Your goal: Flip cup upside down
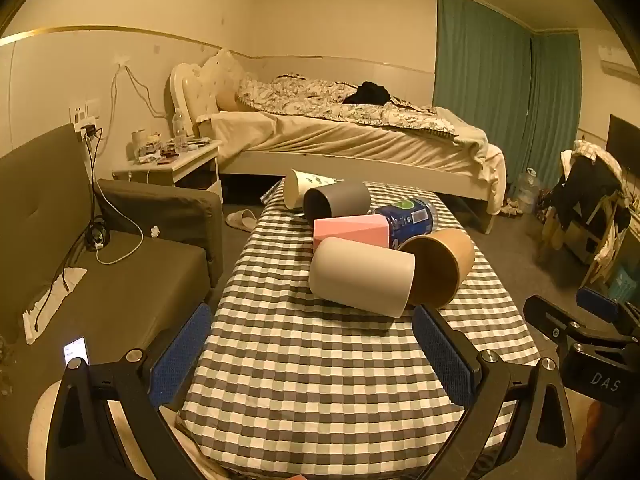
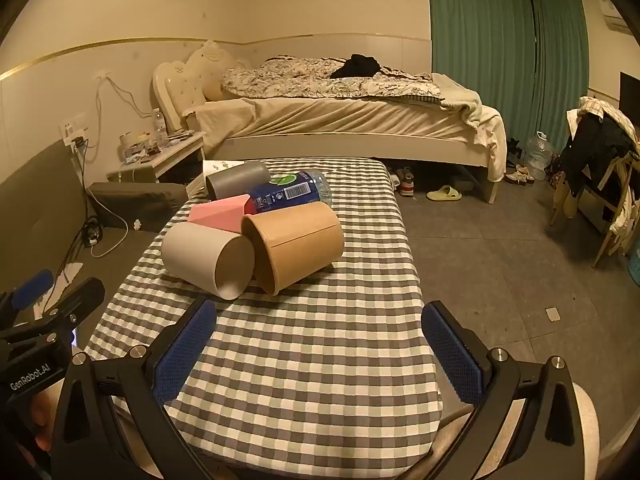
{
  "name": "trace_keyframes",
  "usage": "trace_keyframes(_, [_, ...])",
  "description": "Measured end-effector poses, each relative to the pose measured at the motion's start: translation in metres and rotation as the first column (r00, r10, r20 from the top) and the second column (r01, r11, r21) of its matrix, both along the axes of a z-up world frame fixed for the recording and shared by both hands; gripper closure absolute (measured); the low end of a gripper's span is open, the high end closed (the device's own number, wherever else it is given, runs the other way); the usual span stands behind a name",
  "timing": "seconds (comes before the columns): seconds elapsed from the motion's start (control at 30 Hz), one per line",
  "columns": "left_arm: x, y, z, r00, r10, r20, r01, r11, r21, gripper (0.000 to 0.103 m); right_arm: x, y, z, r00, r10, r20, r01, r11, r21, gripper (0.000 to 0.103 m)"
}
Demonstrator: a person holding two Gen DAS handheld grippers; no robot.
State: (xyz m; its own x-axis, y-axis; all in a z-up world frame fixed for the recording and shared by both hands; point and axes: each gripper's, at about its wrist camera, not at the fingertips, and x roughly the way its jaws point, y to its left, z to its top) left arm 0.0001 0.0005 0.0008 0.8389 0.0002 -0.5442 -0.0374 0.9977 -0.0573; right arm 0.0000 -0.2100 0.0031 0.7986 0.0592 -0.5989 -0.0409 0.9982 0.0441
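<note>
Jaws spread wide with nothing between them, the left gripper point(image 1: 312, 344) is hovering over the near end of the checkered table point(image 1: 320, 380), its blue pads point(image 1: 182, 354) framing the cloth. In the left wrist view, a pile of cups is lying toppled mid-table: a cream cup point(image 1: 362, 276) on its side nearest the gripper, a brown cup point(image 1: 438, 266) touching its right end with the mouth facing the camera, a pink cup point(image 1: 352, 231) just behind, then a grey cup point(image 1: 336, 203) and a white paper cup point(image 1: 300, 192) farther back. A blue bottle point(image 1: 408, 216) is lying against the pink one. A sofa point(image 1: 100, 272) is sitting to the left, a bed point(image 1: 352, 136) beyond. In the right wrist view, the right gripper point(image 2: 320, 348) is likewise gaping and grasping nothing, held above the near table cloth point(image 2: 320, 360). The cream cup point(image 2: 208, 258) and brown cup point(image 2: 296, 244) are resting side by side, touching, open mouths toward the camera, ahead and slightly left of the pads point(image 2: 452, 354). The pink cup point(image 2: 218, 210), grey cup point(image 2: 238, 180) and bottle point(image 2: 290, 192) are lying behind them.
</note>
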Motion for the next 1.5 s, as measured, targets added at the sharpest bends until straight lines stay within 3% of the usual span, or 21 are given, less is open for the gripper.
trace_keyframes(1.5, [-0.0008,0.0026,-0.0035,1.0,0.001,0.009,-0.001,1.0,0.003,0.0,0.003,-0.0004,-0.0065,1.0,-0.003,-0.017,0.003,1.0,-0.001,0.0])
